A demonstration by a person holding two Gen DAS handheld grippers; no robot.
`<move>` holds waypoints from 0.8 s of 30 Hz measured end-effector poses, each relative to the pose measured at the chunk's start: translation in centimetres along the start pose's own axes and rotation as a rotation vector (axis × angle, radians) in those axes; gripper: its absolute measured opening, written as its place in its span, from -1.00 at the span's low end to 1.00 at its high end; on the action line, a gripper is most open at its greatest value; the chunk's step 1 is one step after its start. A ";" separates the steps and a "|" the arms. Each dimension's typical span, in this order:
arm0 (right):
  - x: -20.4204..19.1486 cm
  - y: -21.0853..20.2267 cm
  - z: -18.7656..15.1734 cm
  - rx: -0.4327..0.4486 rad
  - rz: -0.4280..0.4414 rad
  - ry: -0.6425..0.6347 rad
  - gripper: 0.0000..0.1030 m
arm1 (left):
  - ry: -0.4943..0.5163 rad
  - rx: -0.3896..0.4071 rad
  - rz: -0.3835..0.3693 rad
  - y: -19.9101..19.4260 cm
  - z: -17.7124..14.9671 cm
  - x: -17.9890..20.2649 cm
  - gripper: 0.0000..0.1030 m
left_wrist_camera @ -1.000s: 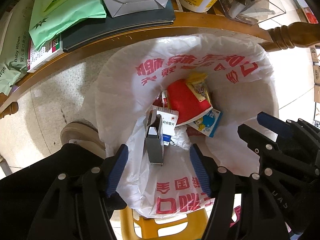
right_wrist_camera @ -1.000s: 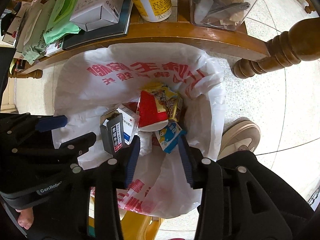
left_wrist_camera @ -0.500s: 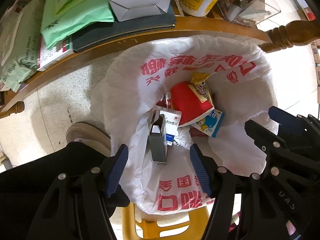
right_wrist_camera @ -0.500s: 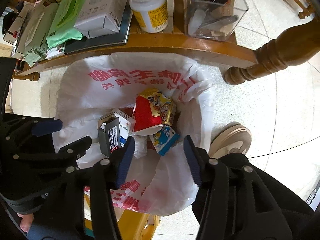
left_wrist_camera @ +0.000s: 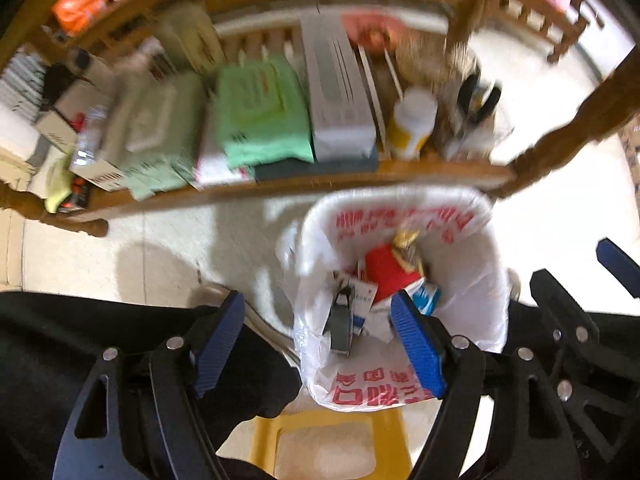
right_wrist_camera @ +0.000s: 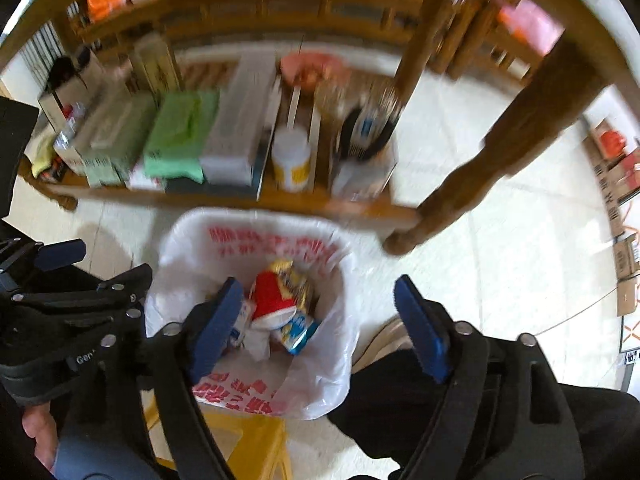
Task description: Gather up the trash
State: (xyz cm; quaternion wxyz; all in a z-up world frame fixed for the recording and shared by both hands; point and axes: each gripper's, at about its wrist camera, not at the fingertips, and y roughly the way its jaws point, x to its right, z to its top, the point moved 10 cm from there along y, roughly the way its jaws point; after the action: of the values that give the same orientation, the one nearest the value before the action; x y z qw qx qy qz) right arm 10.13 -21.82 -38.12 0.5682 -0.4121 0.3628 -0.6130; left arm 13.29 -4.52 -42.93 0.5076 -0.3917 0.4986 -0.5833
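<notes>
Tongs (right_wrist_camera: 320,332) marked "Gen…" above red-lettered bag (right_wrist_camera: 256,396)

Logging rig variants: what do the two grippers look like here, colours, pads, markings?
Both alike: black plastic frames with cut-out slots and silver screw heads, two fingers faced with ribbed blue pads. Left gripper, right gripper. White "Gen…" lettering shows on the left body in the right view. No cables visible.

A home room: a carved wooden table (right_wrist_camera: 224,196) cluttered with wipes packs (right_wrist_camera: 176,136), over tiled floor (right_wrist_camera: 500,256).
</notes>
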 end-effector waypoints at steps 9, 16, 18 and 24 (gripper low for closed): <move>1.1 -12.0 2.3 0.311 -0.036 0.065 0.68 | -0.031 0.345 0.115 -12.5 2.1 -1.6 0.62; 2.2 -21.4 4.0 0.529 -0.044 0.108 0.81 | -0.060 0.581 0.117 -22.6 3.1 -2.1 0.82; 2.6 -23.6 4.5 0.581 -0.060 0.118 0.88 | -0.076 0.630 0.106 -25.0 3.1 -2.4 0.84; 2.8 -29.8 5.2 0.712 -0.065 0.140 0.88 | -0.129 0.749 0.057 -31.2 2.7 -3.1 0.85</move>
State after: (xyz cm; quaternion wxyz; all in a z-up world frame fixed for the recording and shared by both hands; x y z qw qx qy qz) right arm 3.04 -21.75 -8.60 0.6299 -0.1569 0.1513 -0.7454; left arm 10.15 -2.33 -11.73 0.6619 -0.2011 0.2283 -0.6850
